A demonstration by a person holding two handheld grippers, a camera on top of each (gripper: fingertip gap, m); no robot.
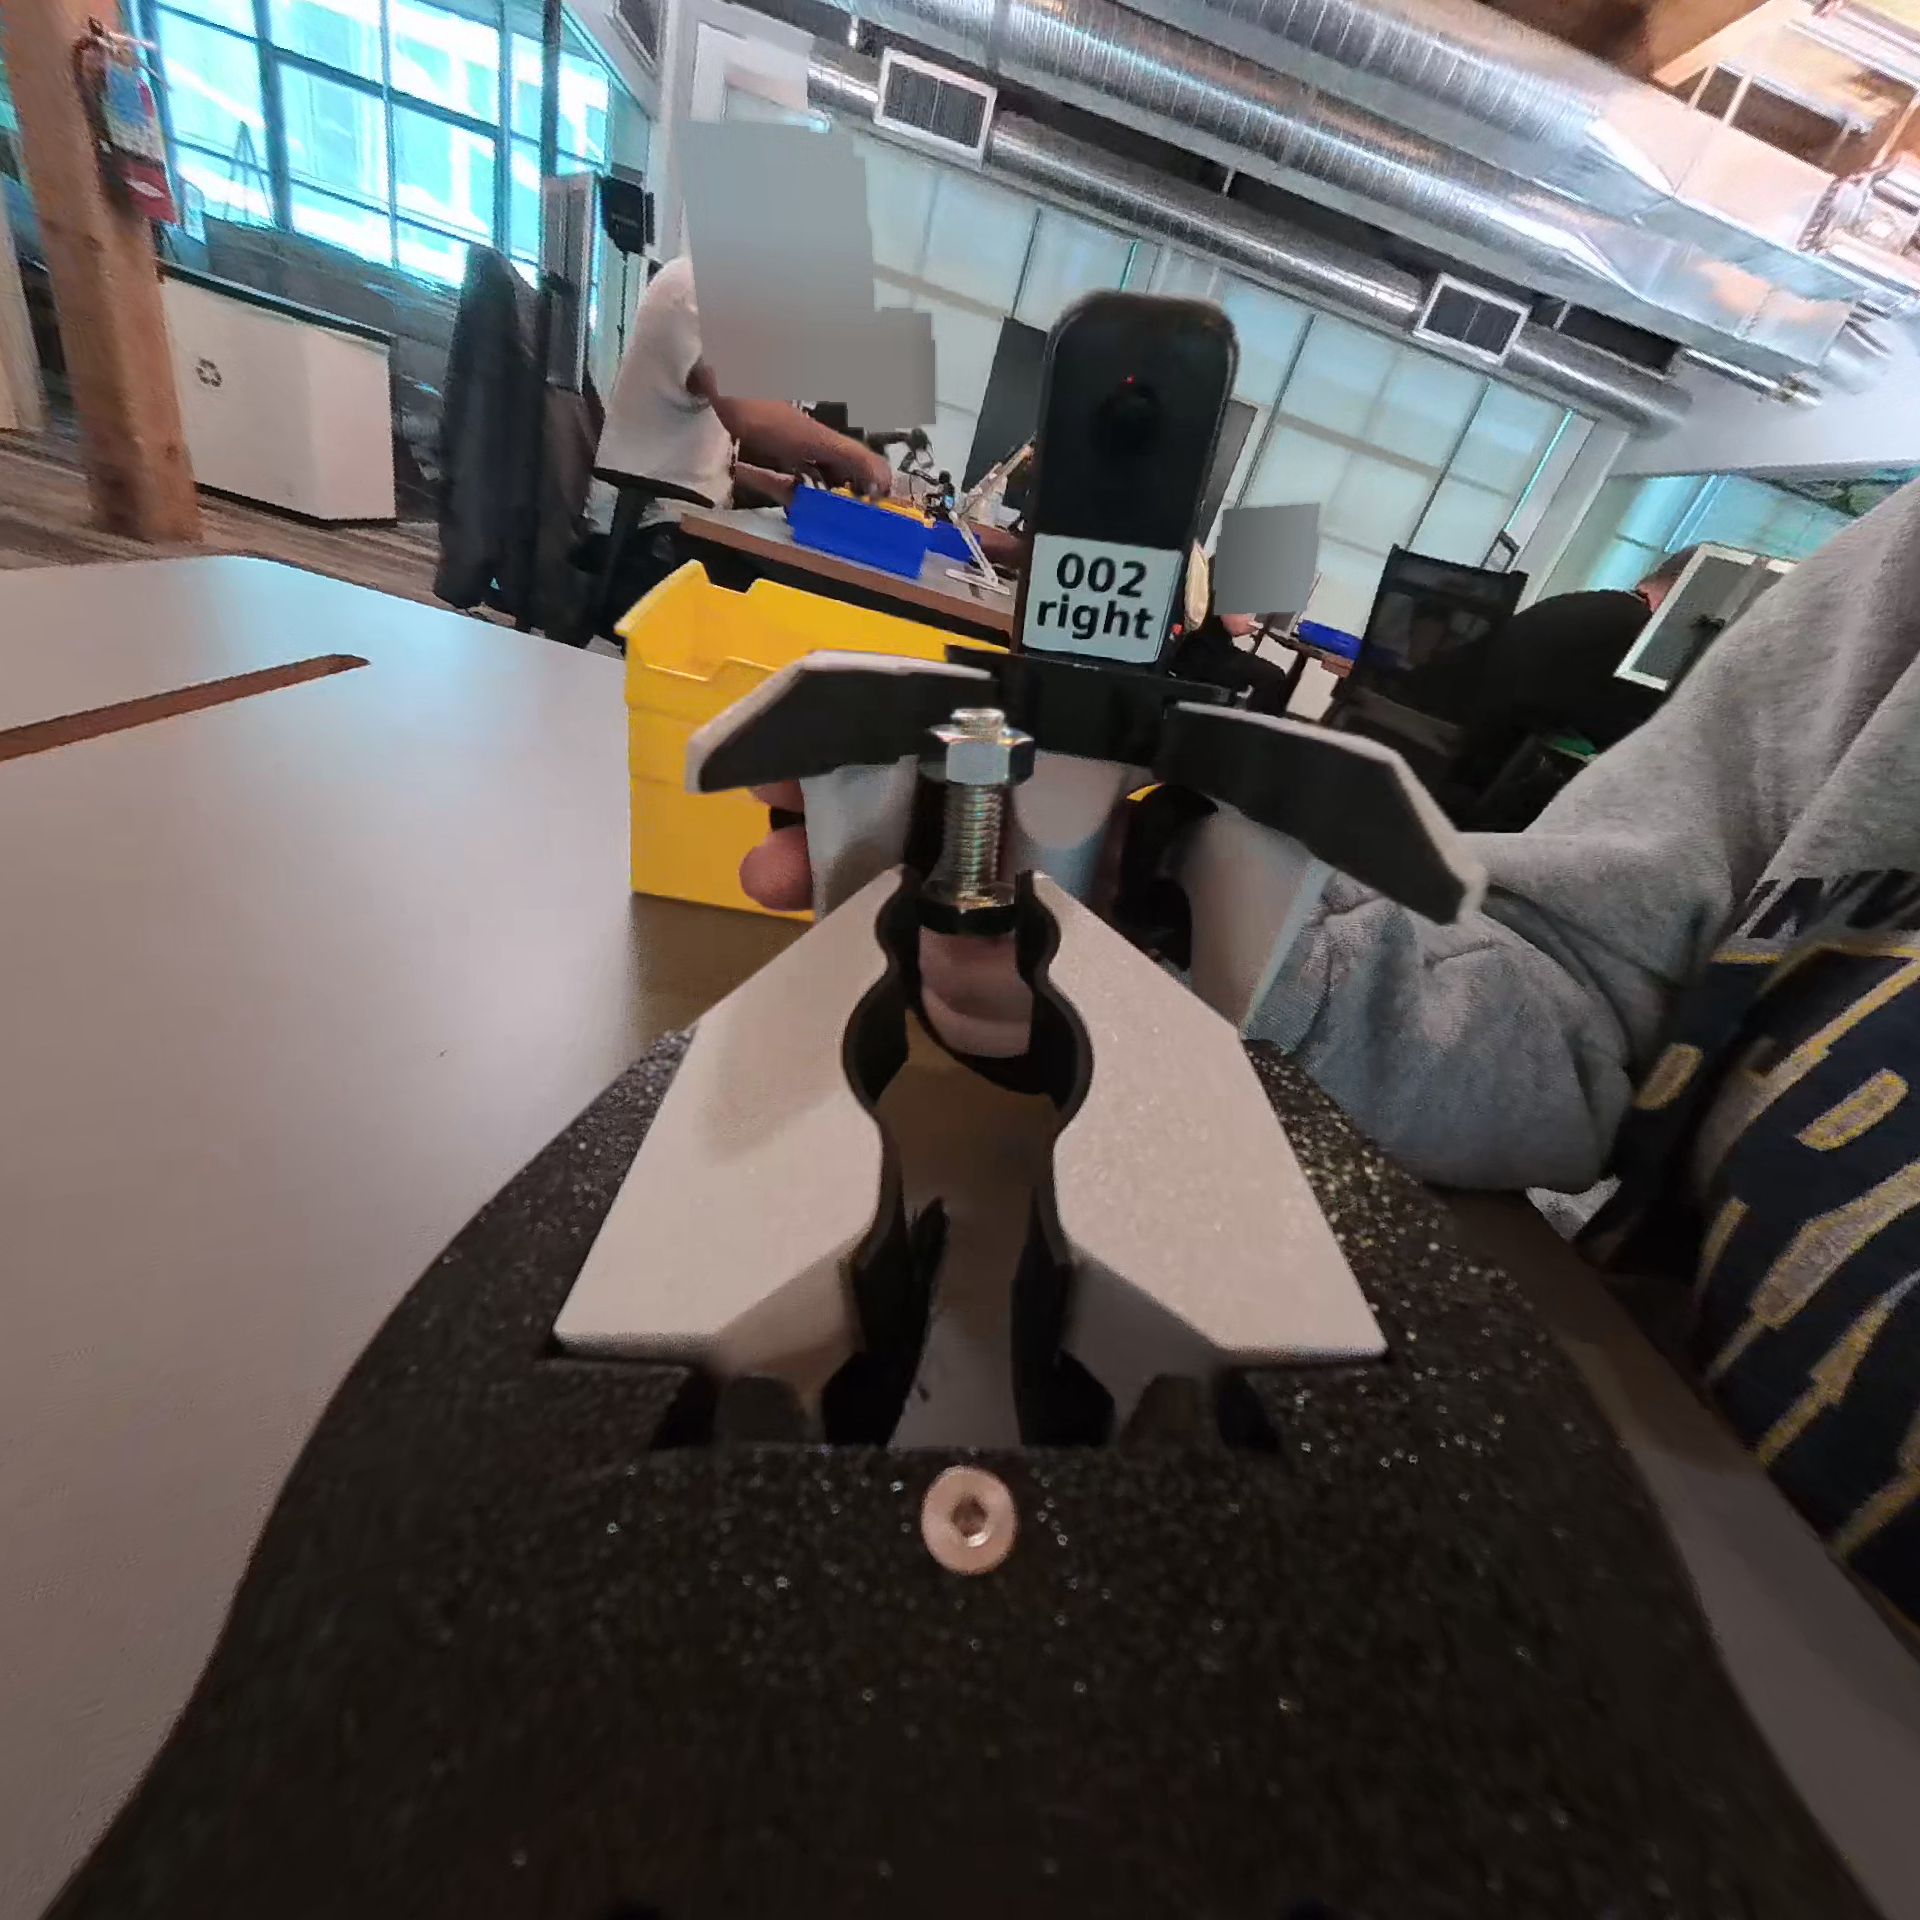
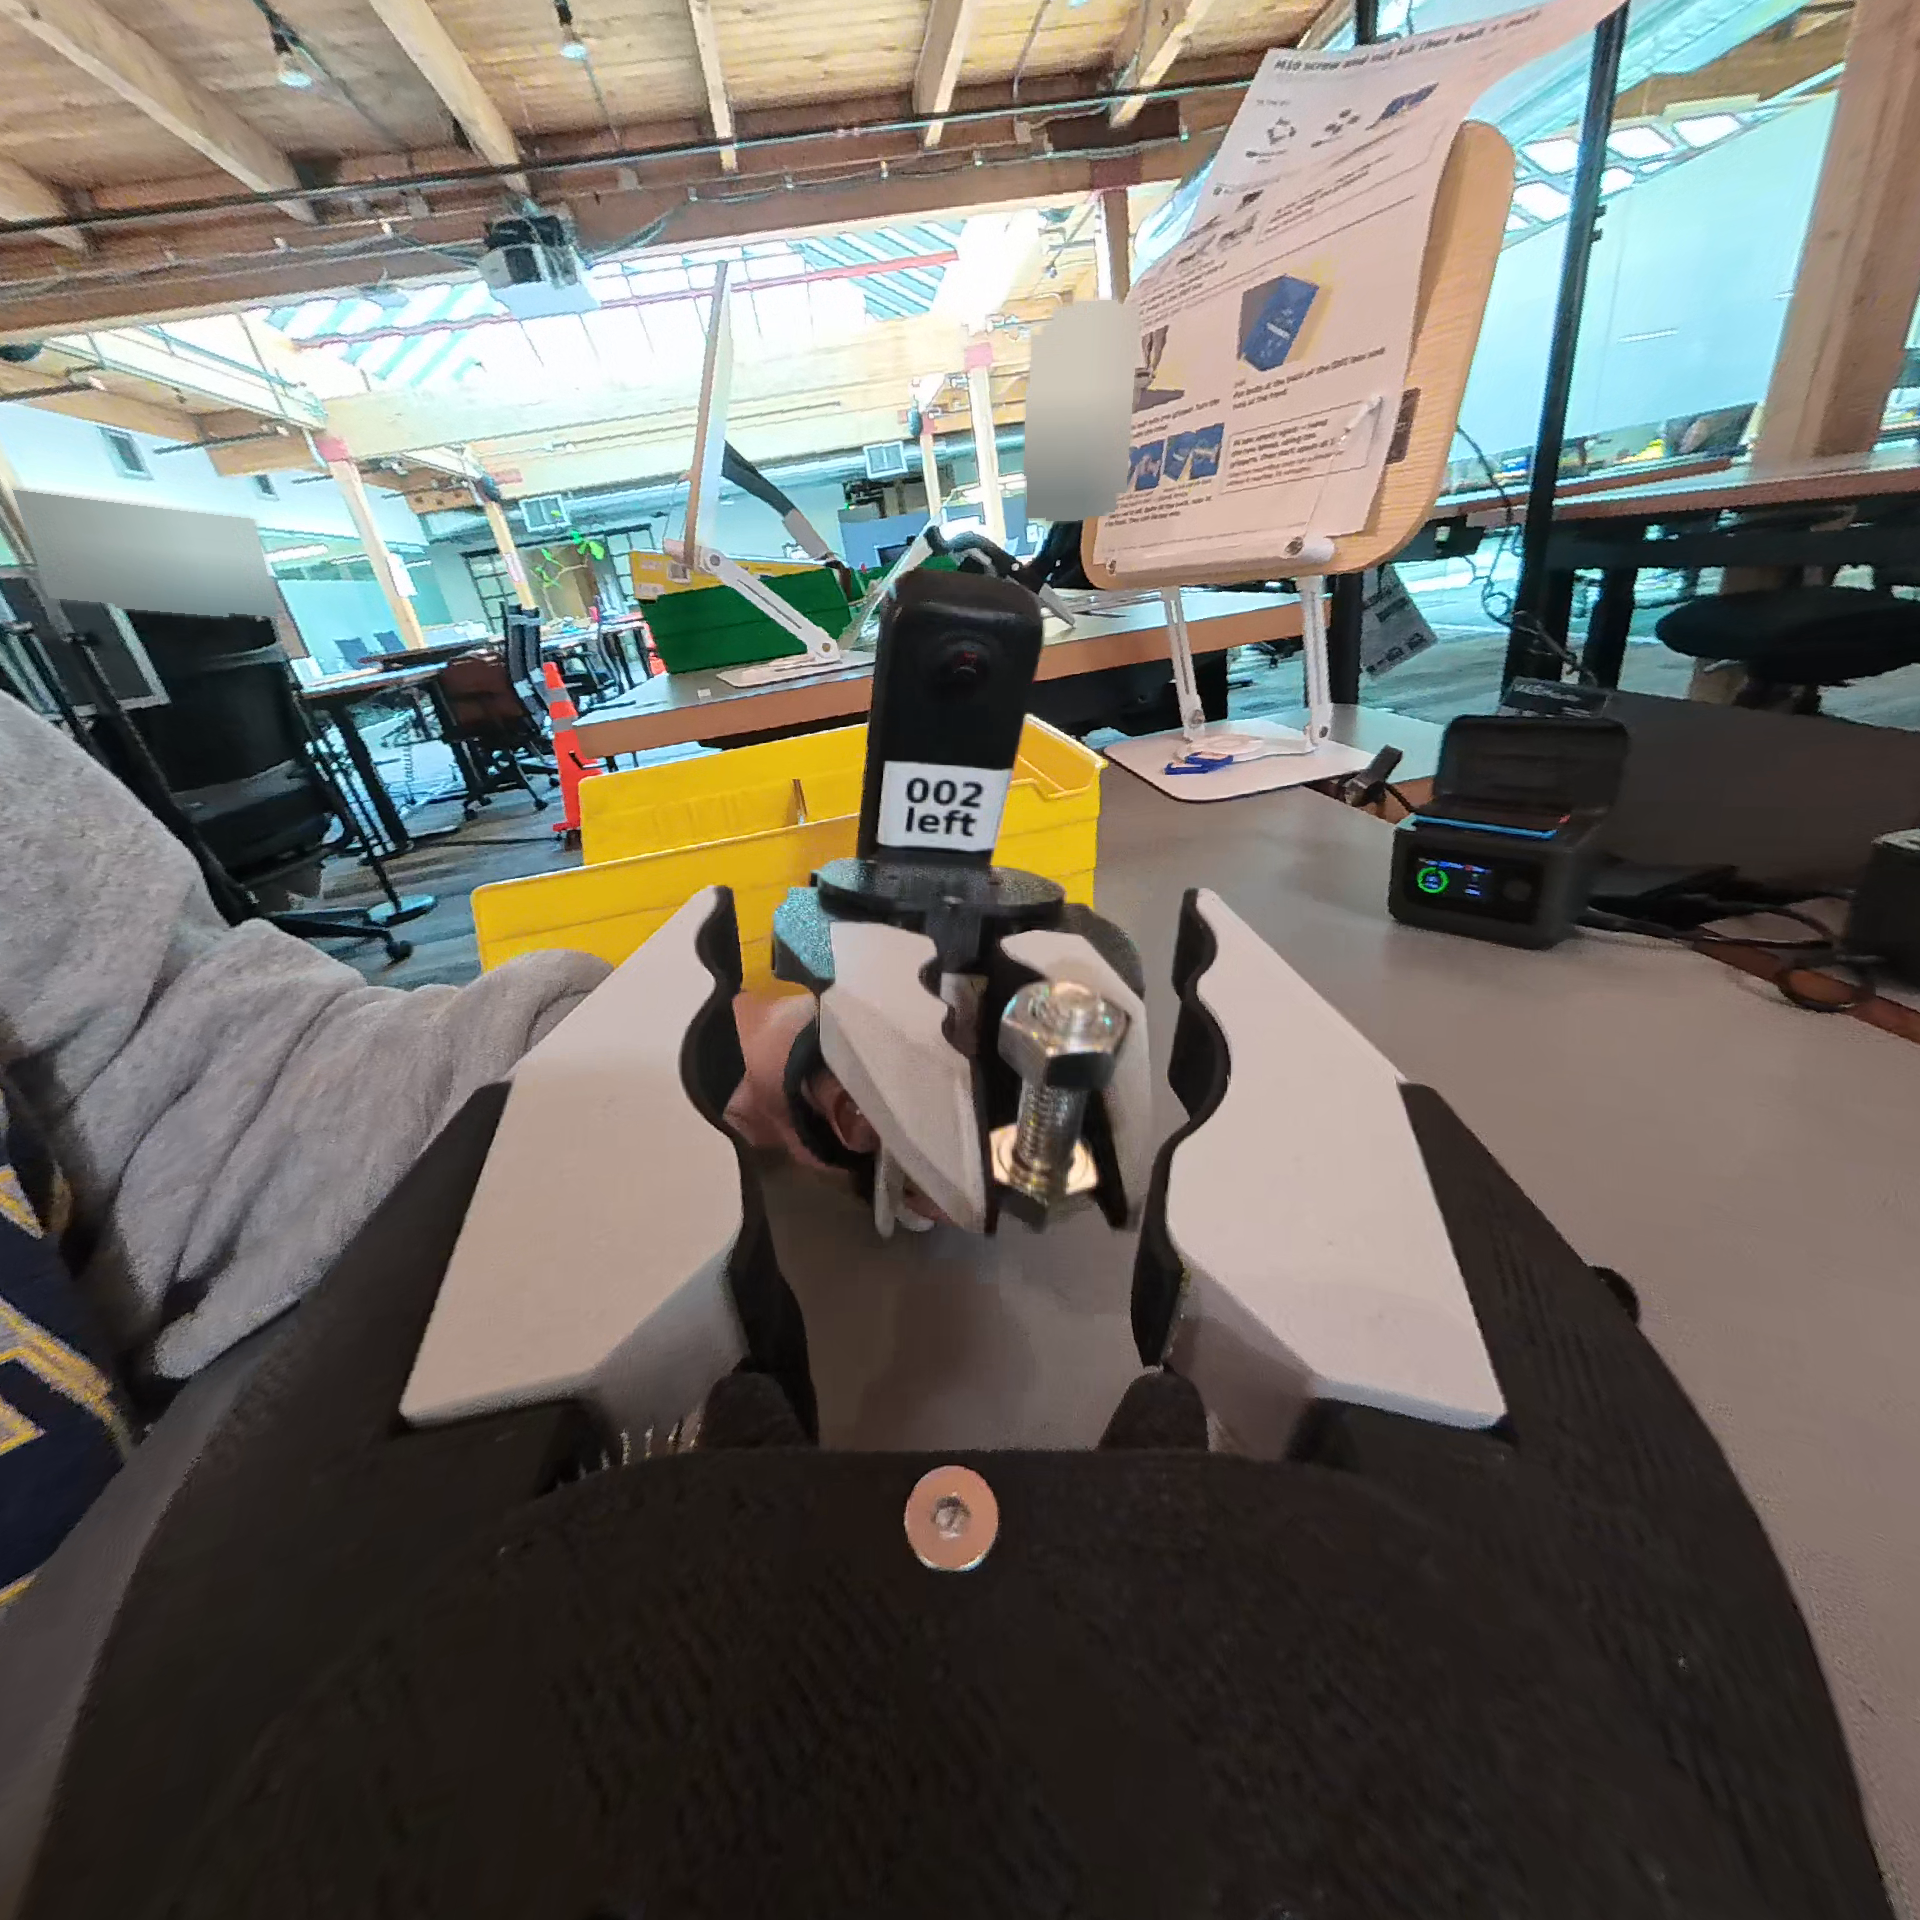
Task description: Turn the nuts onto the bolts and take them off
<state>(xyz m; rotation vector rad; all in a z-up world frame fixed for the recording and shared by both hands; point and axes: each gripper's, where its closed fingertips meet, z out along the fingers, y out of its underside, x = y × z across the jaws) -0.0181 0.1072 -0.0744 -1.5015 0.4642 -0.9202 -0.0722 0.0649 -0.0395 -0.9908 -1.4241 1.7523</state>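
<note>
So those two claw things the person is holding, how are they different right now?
The left gripper is shut on the bolt, clamping its head end; the right gripper is open and holds nothing. The left gripper carries the bolt upright with the nut near its top; the right gripper's fingers stand wide on either side of it, apart from it. Both have white fingers on black bodies.

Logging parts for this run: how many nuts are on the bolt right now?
1: the nut sits near the bolt's threaded tip; the left gripper clamps the bolt's head.
</note>
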